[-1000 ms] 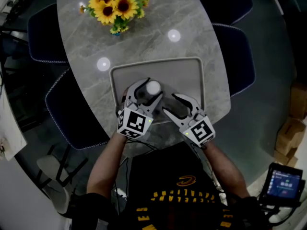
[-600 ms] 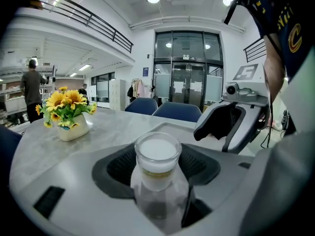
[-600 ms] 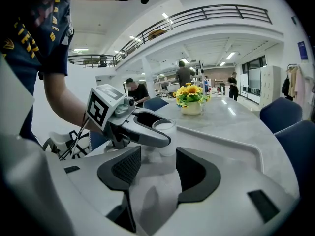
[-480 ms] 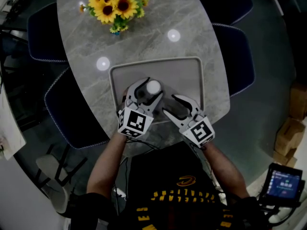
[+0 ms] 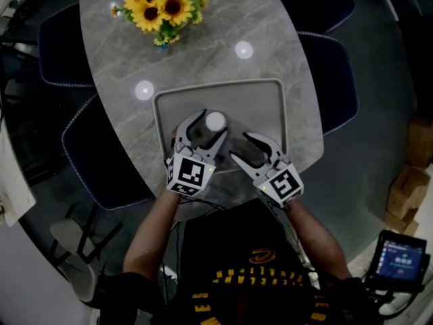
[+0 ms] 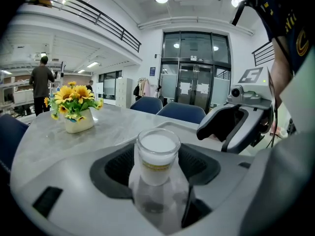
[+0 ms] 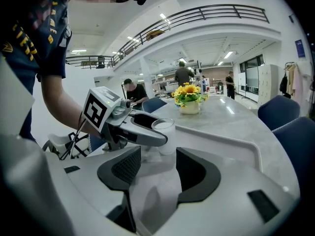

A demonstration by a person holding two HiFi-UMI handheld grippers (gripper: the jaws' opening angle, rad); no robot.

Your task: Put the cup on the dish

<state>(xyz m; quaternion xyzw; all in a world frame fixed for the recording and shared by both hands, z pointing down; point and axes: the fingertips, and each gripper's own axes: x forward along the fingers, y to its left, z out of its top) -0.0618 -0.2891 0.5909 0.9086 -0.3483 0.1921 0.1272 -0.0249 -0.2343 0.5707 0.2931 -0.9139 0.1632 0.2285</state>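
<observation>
Nothing is shifting noticeably against the head view of a second ago: both tongs and the cup are keeping the same places over the dish.

Left tongs [image 5: 212, 124]: reaching in from the near edge of the desk, jaws lying roughly level. They are closing around the small clear glass cup with a white filling [image 6: 157, 156], and the dark ribbed pads [image 6: 115, 168] are sitting against its two sides. The cup is standing upright, long axis vertical, rim facing up, dead centre between the jaws. This hand is the one holding it, so no reach is needed.

Position of cup: it is sitting inside the raised rim of the pale grey rectangular dish with rounded corners [image 5: 260, 103], over the near-left part of its floor. I cannot tell whether its base is touching the floor or hanging just above it.

Right tongs [image 5: 238, 145]: jaws standing wide apart and gripping nothing, with only bare dish floor showing between them. They are waiting just beside the left tongs, pointing toward the cup.

Containers: the dish is carrying nothing but the cup. The small white pot [image 6: 78, 123] is holding yellow sunflowers at the far end of the grey marble desk [image 5: 223, 19], well apart.

Judgement: placement is nearly complete. The remaining move is probably a straight settling down, then letting the left jaws part without tipping the cup.
</observation>
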